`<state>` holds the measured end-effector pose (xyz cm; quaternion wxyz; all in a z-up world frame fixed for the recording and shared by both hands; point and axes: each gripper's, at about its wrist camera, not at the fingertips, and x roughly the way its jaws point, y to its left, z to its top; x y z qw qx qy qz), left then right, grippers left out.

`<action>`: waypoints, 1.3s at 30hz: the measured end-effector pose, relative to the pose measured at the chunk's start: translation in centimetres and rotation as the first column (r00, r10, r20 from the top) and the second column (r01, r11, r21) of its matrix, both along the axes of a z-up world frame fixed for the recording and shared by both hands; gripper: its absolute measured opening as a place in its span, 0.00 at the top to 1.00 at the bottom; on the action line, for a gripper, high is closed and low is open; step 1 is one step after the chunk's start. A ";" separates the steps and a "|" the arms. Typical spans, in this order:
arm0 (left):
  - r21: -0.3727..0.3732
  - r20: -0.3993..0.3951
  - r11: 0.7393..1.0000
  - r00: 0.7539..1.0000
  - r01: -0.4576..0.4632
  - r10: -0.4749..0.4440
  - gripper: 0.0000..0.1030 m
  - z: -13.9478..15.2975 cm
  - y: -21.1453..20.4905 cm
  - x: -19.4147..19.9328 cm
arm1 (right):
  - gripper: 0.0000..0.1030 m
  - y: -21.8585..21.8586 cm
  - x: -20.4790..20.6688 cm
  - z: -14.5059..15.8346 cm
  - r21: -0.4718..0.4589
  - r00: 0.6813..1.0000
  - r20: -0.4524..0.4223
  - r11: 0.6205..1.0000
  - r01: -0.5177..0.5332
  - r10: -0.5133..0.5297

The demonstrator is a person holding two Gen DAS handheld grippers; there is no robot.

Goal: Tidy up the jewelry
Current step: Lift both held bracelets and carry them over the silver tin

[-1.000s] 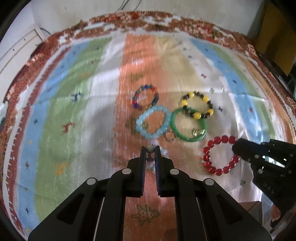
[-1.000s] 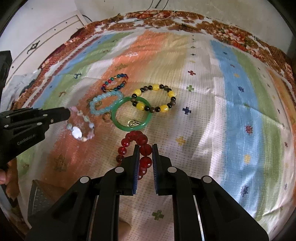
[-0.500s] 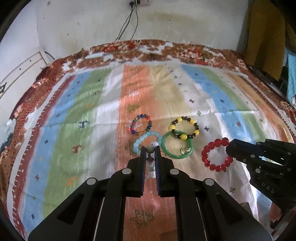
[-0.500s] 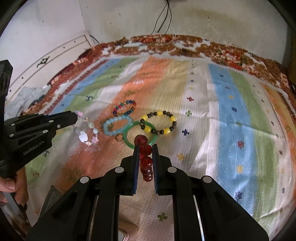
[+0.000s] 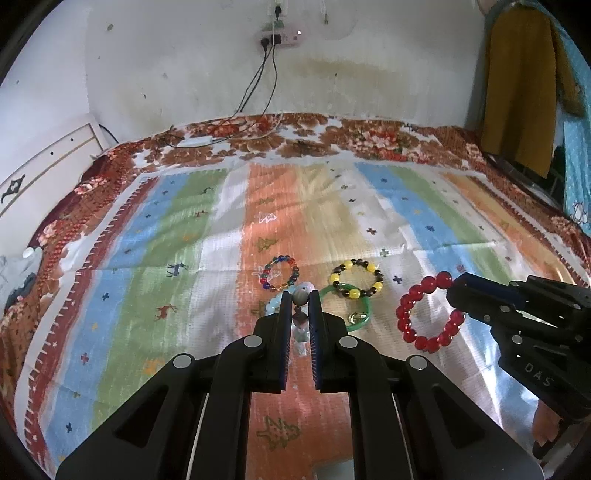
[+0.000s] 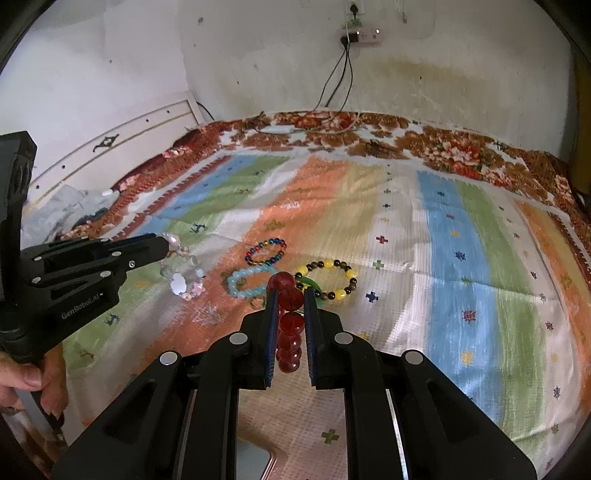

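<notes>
My left gripper [image 5: 300, 295] is shut on a pale bracelet of clear and pearly beads [image 6: 181, 275], which hangs from its tips above the striped bedspread [image 5: 155, 280]. My right gripper [image 6: 290, 291] is shut on a red bead bracelet [image 5: 424, 314], held in the air to the right of the left gripper. On the bedspread lie a multicolour bead bracelet [image 5: 279, 273], a yellow-and-dark bead bracelet [image 5: 356, 278], a green bangle [image 5: 356, 317], a light blue bead bracelet [image 6: 243, 282] and a small ring [image 6: 256, 303].
A white wall with a power strip [image 5: 280, 35] and hanging cables stands behind the bed. A headboard [image 6: 122, 144] runs along the left, and a yellow garment [image 5: 517, 92] hangs at the right. A tray corner [image 6: 258, 461] shows below the right gripper. A hand [image 6: 22, 376] grips the left handle.
Both grippers have risen and tilted up, lifting the pale bracelet and the red bracelet off the bedspread. The bracelets left lying look smaller and farther away, and the wall has come into view.
</notes>
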<state>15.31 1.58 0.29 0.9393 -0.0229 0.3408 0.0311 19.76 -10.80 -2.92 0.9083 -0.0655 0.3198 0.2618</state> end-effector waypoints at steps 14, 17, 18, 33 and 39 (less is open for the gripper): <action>0.068 0.103 0.997 0.994 0.020 -0.027 0.92 1.6 -2.2 -3.5 | 0.86 -0.8 -3.2 1.9 0.036 0.995 0.096 0.999 -0.007 0.004; 0.087 0.116 0.996 0.993 0.017 -0.027 0.92 1.7 -2.6 -4.2 | 0.86 -1.0 -3.9 2.1 0.037 0.994 0.111 0.999 -0.013 0.009; 0.084 0.118 0.996 0.993 0.016 -0.026 0.92 1.8 -2.6 -4.5 | 0.86 -1.1 -4.2 2.2 0.041 0.993 0.119 0.999 -0.009 0.005; 0.077 0.158 0.996 0.986 0.047 -0.059 0.92 2.3 -3.8 -8.3 | 0.86 -2.2 -7.5 3.0 0.070 0.989 0.147 0.997 -0.024 0.013; 0.106 0.185 0.992 0.979 0.063 -0.082 0.92 2.6 -4.6 -9.8 | 0.86 -2.7 -8.9 3.5 0.096 0.988 0.150 0.995 -0.040 0.025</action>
